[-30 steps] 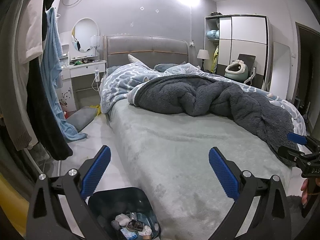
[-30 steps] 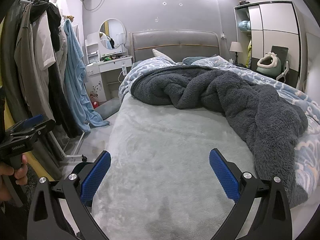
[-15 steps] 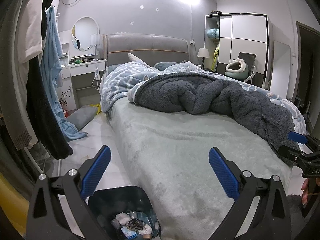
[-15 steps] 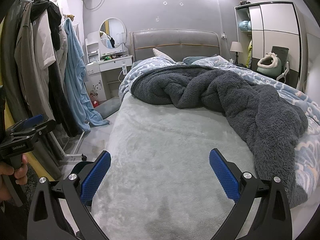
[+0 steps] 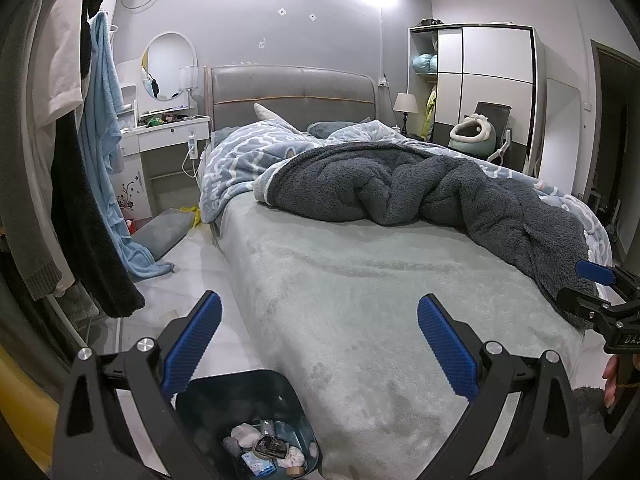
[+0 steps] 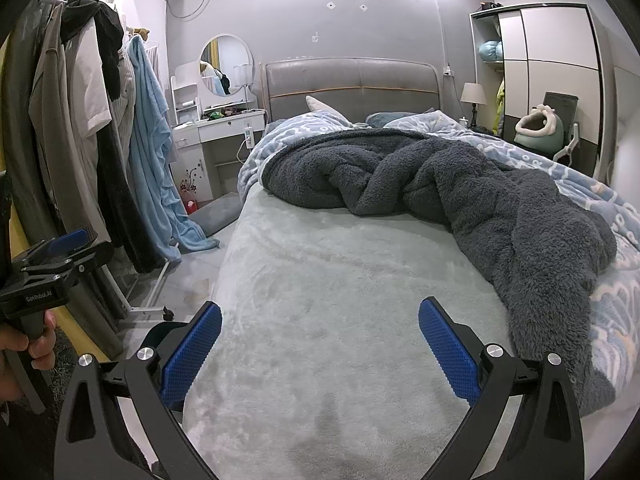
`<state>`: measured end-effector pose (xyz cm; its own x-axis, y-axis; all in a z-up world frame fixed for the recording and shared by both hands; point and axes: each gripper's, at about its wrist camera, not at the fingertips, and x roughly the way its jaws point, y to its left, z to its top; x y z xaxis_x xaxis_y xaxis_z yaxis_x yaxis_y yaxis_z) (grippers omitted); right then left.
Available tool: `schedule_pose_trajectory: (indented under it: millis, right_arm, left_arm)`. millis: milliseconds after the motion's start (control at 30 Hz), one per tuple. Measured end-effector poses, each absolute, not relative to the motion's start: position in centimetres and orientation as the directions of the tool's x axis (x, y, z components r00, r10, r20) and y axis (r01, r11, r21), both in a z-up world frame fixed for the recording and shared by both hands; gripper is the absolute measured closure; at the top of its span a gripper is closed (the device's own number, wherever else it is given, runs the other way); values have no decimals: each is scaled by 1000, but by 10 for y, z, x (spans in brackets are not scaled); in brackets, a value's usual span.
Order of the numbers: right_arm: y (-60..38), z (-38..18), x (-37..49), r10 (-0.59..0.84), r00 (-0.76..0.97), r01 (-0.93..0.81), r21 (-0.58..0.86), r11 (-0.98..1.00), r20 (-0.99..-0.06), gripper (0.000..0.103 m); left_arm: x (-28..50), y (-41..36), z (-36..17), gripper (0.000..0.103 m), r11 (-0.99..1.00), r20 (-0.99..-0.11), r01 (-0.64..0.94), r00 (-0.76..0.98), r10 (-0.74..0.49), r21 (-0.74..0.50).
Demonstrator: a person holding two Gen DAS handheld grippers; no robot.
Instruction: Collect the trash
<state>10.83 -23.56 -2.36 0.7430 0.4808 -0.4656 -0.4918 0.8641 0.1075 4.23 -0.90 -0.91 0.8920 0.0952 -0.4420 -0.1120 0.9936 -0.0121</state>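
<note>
Both the left tool and the right tool are spread wide, holding nothing. The trash bin, with wrappers and wads inside, stands on the floor against the bed's near corner, below the left tool. Judged best: scan slowly before reaching, since no loose trash shows. Beyond the bin, bare sheet, then a dark blanket, headboard, with a dressing bench left of it.
</note>
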Motion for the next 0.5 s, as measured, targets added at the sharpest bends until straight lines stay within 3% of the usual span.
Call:
schedule_pose_trajectory:
  millis: [500]
  right_arm:
    - [-236, -23, 109, 481, 742, -492, 106, 864, -467, 3]
  left_arm:
    - [43, -9, -8, 3, 994, -442, -113, 892, 96, -12]
